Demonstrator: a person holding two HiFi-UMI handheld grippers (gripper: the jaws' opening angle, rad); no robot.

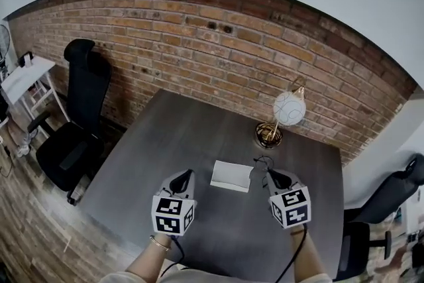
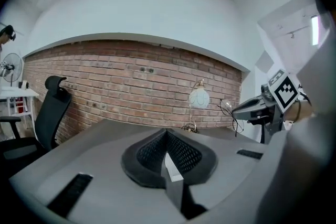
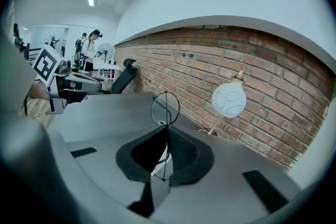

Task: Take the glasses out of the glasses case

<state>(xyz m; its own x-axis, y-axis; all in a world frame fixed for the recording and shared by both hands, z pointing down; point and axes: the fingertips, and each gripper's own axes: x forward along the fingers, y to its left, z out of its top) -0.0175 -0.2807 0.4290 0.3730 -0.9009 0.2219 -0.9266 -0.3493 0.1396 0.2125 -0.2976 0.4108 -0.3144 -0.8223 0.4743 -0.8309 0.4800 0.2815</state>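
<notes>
On the table (image 1: 165,142), the white case (image 1: 232,176) lies between both grippers, its lid state unclear. The right gripper (image 1: 270,173) pinches the glasses (image 3: 165,107); one round lens shows above its jaws, the rest hidden. The left gripper (image 1: 187,174) is closed, empty.

Open desk (image 1: 159,149) runs from the centre out to the left of the frame: flat, bare surface, easy passage. Dead centre lies the white case (image 1: 232,176), low and flat. The left tool (image 1: 189,173) sits just beside its left edge and the right tool (image 1: 269,171) just beside its right, so both side lanes are tight. The right tool's jaws pinch the glasses (image 3: 166,107), which stick out ahead of it. Up and right of the case stands the lamp (image 1: 281,117), the one tall obstacle, near the right tool. The brick wall (image 1: 218,43) closes off the far edge. A black chair (image 1: 76,122) stands at far left, well apart from the desk.
</notes>
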